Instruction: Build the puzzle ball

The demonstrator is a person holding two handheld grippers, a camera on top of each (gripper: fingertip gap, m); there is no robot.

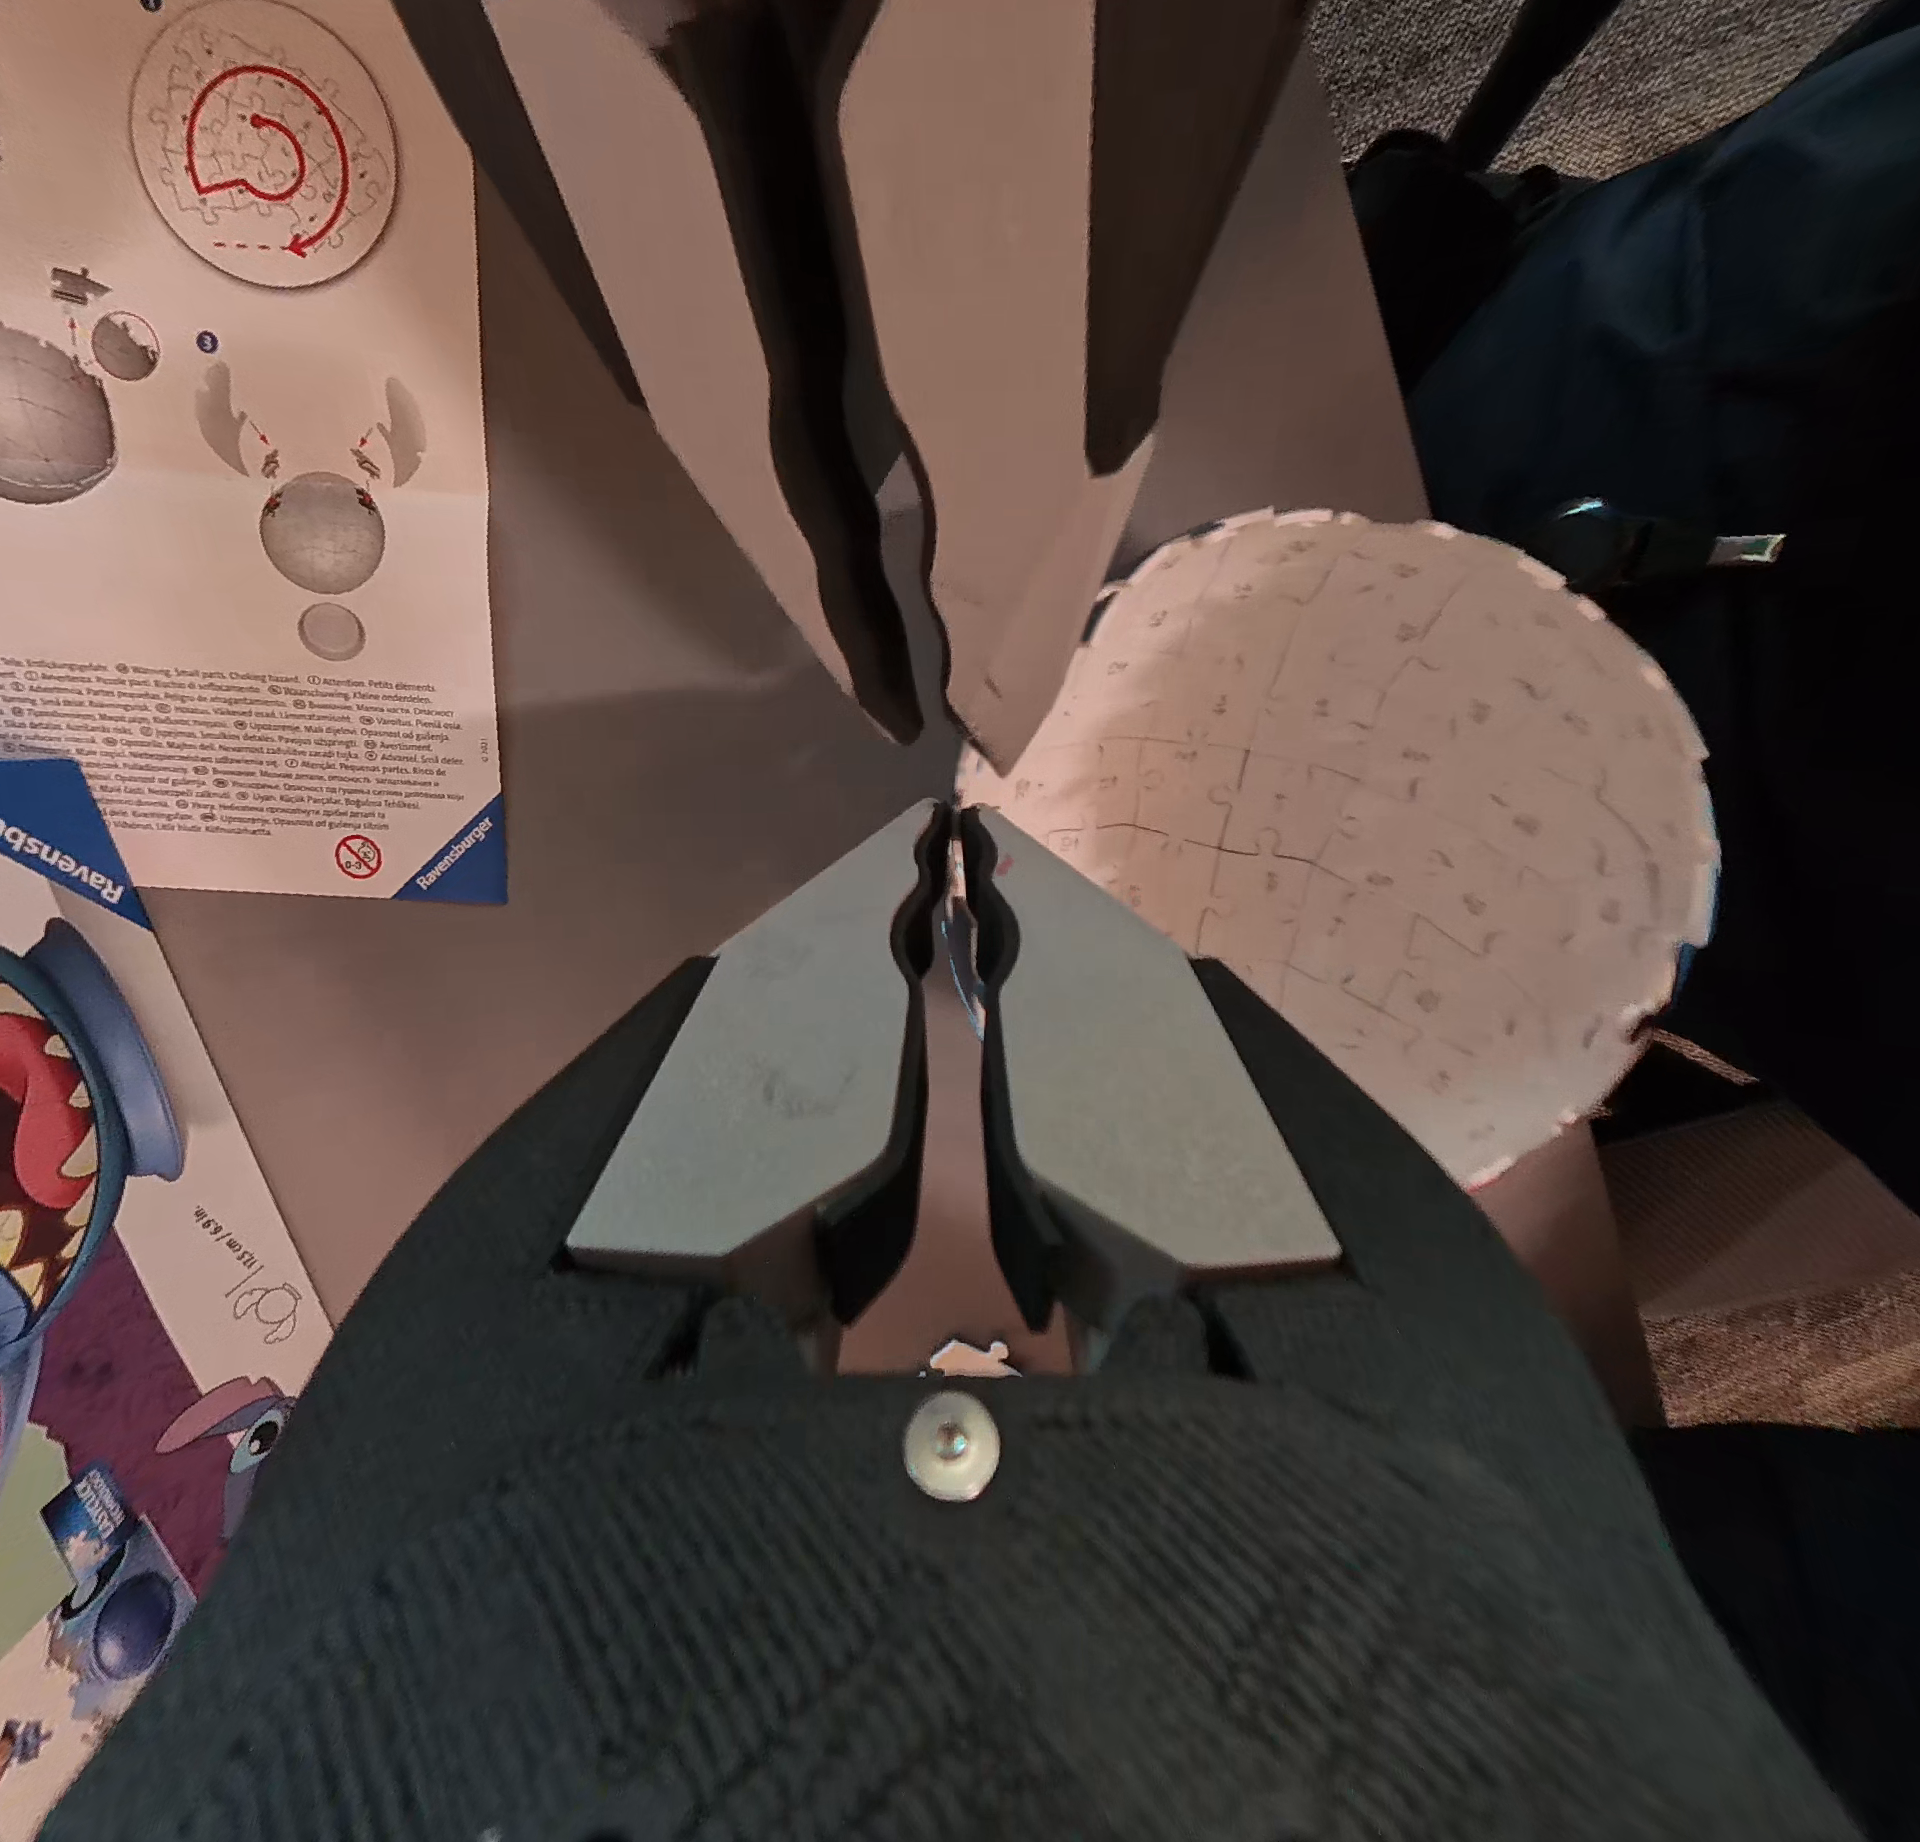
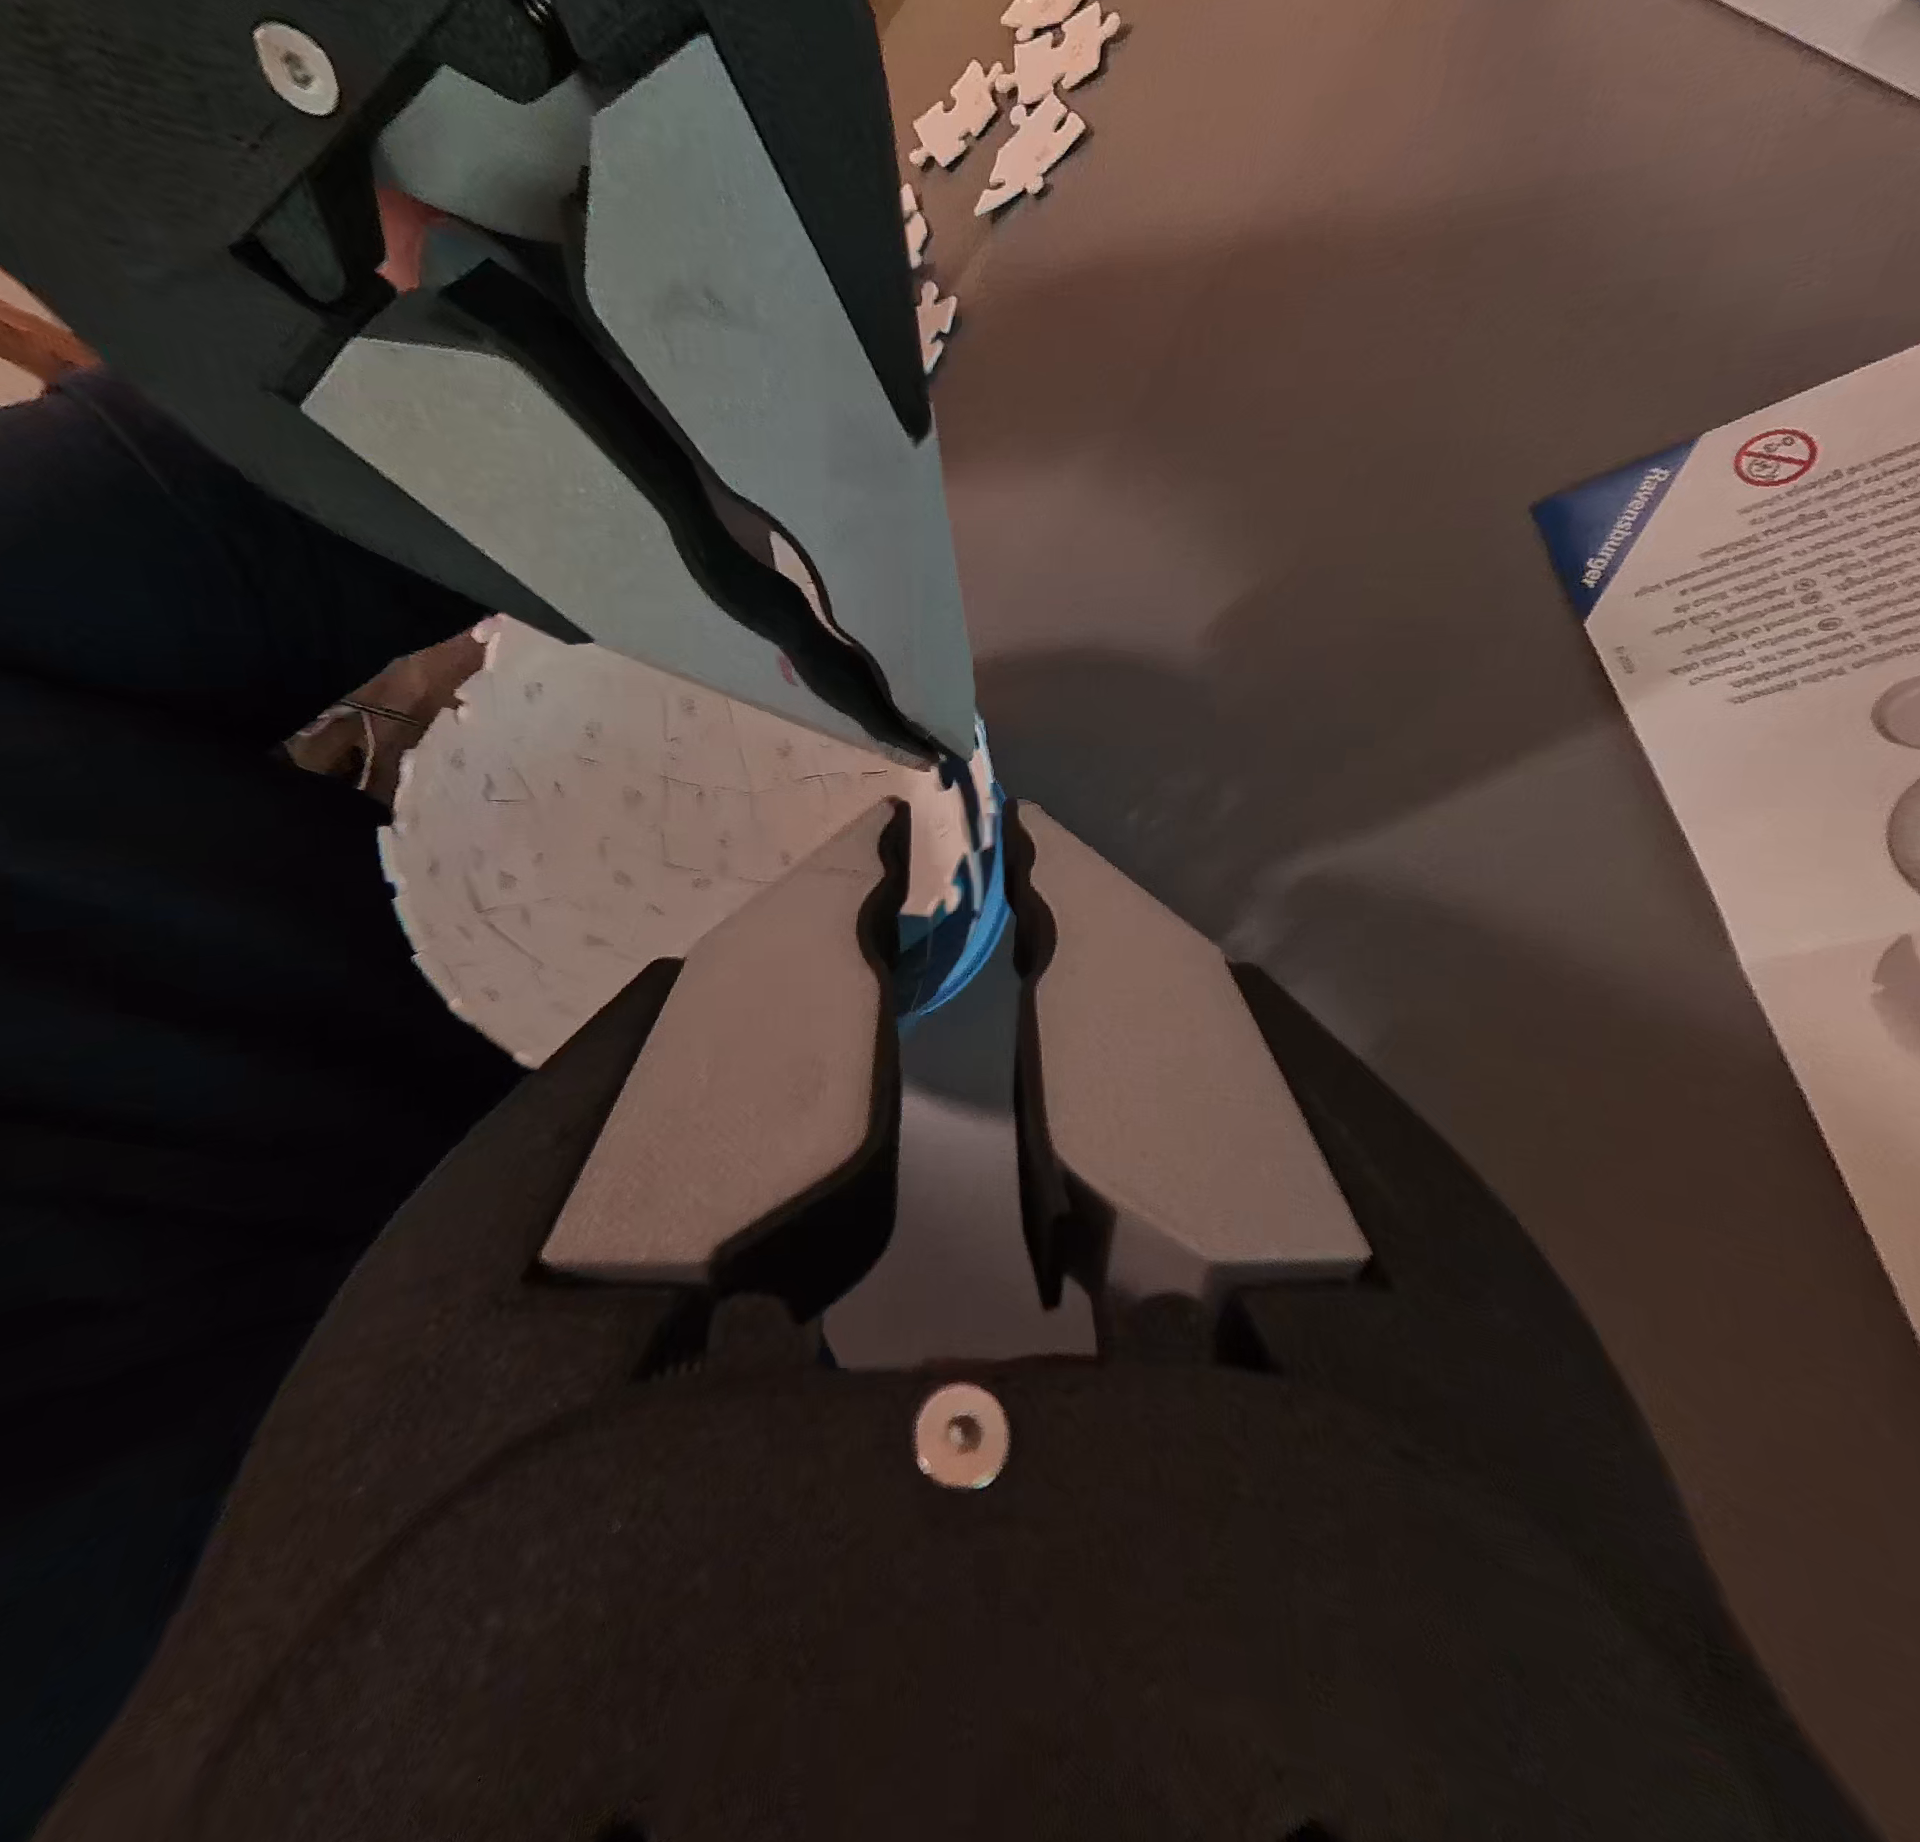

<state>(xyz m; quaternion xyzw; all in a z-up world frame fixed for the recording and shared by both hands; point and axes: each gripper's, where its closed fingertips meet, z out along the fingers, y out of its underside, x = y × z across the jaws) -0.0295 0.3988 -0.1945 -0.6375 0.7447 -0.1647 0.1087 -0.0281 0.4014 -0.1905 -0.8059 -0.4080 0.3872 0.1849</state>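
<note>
Two grippers are meeting tip to tip at the rim of the half-built shell (image 1: 1351, 857), which is hanging above the grey table (image 2: 1299, 390) near its edge, hollow white side showing.

The left gripper (image 1: 954, 826) is pinching nearly shut on the shell's rim, its fingers holding only a thin sliver of blue-printed wall between them. The right gripper (image 2: 956, 816) is standing a little wider, straddling the blue edge of the shell; whether it is actually clamping or just bracketing the rim, I cannot tell from here.

Loose pieces (image 2: 1029, 88) are lying well apart on the table's far side, and the leaflet (image 1: 249, 421) and box (image 1: 114, 1221) are resting on the left.

That shell is looking light but fragile: thin curved plastic pieces locked only by their tabs, so squeezing across the open bowl is likely to pop seams. Taking it by the rim, wall between the fingers, close to where a piece is joining, seems the safest hold.
</note>
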